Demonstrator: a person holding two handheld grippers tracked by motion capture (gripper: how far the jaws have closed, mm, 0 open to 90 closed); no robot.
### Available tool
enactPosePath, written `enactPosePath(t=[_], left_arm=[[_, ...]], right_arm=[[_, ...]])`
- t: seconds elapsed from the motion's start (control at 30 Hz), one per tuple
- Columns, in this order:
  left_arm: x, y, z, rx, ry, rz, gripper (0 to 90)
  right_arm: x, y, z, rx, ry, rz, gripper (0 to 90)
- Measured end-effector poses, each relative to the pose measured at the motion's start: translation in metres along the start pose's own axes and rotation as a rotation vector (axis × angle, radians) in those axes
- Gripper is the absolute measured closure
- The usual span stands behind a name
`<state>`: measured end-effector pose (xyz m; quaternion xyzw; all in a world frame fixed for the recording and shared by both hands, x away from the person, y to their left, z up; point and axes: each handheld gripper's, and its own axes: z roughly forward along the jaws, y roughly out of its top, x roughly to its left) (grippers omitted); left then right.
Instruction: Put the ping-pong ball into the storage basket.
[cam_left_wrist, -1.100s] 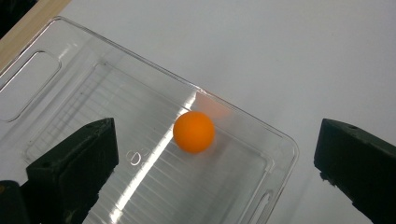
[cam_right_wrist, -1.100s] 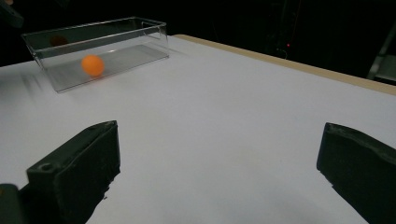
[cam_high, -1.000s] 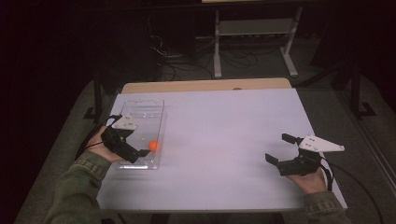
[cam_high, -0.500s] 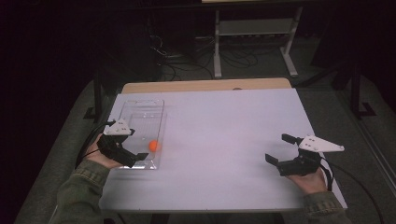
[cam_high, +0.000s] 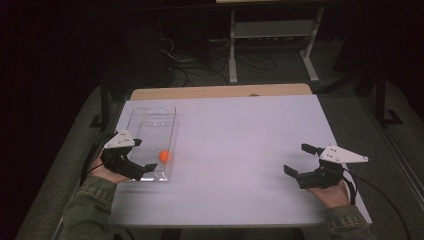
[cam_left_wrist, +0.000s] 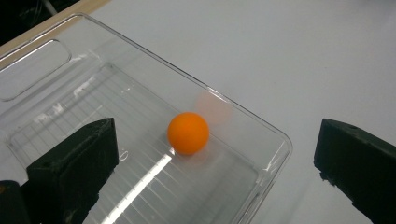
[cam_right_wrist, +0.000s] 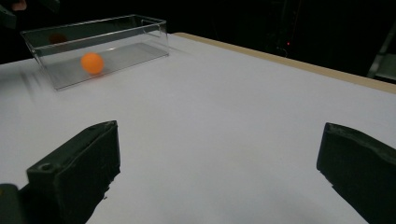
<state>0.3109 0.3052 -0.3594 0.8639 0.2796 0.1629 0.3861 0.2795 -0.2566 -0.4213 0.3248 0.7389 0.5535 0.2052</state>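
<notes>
One orange ball (cam_left_wrist: 187, 133) in clear bin (cam_left_wrist: 261, 128) | between left claw's (cam_high: 142, 162) wide-open jaws | unheld

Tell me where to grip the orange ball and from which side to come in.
Grip the orange ball across its middle, coming from above with the left hand-held gripper. It lies inside the clear box, whose walls likely block a sideways approach; being round, it may roll, so centre it between the open jaws.

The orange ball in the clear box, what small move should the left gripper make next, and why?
Probably ease the left gripper forward and down until its jaws straddle the orange ball. The jaws stand wide open and the ball lies free on the floor of the clear box, near its corner, ahead of the gripper and untouched. The right gripper rests open, far across the table.
</notes>
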Motion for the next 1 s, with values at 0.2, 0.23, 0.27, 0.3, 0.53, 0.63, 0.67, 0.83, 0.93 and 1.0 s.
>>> enactPosePath(t=[0.2, 0.23, 0.27, 0.3, 0.53, 0.63, 0.67, 0.83, 0.93, 1.0], left_arm=[[-0.001, -0.007, 0.002, -0.025, 0.007, -0.024, 0.0], [-0.001, -0.008, 0.003, -0.025, 0.005, -0.022, 0.0], [-0.001, -0.009, 0.003, -0.027, 0.005, -0.023, 0.0], [-0.001, -0.01, 0.003, -0.032, 0.006, -0.026, 0.0], [-0.001, -0.016, 0.0, -0.085, 0.005, -0.054, 0.0], [-0.002, -0.019, 0.0, -0.089, 0.006, -0.059, 0.0], [-0.003, -0.019, 0.0, -0.094, 0.005, -0.058, 0.0], [-0.006, -0.018, 0.0, -0.109, -0.004, -0.051, 0.0], [-0.007, -0.02, 0.0, -0.123, -0.005, -0.055, 0.0], [-0.007, -0.022, 0.0, -0.12, -0.001, -0.063, 0.0]], right_arm=[[0.0, 0.0, 0.0, 0.001, 0.0, 0.0, 0.0], [0.0, 0.0, 0.0, 0.001, 0.0, 0.0, 0.0], [0.0, 0.0, 0.0, 0.001, 0.0, 0.0, 0.0], [0.0, 0.0, 0.0, 0.001, 0.0, 0.0, 0.0], [0.0, -0.001, 0.001, 0.005, -0.001, 0.0, 0.0], [0.0, -0.001, 0.0, 0.005, 0.0, -0.001, 0.0], [0.0, -0.001, 0.0, 0.005, 0.0, 0.0, 0.0], [0.0, -0.001, 0.0, 0.001, -0.002, 0.001, 0.0], [-0.001, -0.001, 0.0, 0.002, -0.005, 0.003, 0.0], [0.0, -0.001, 0.0, 0.005, -0.004, 0.002, 0.0]])
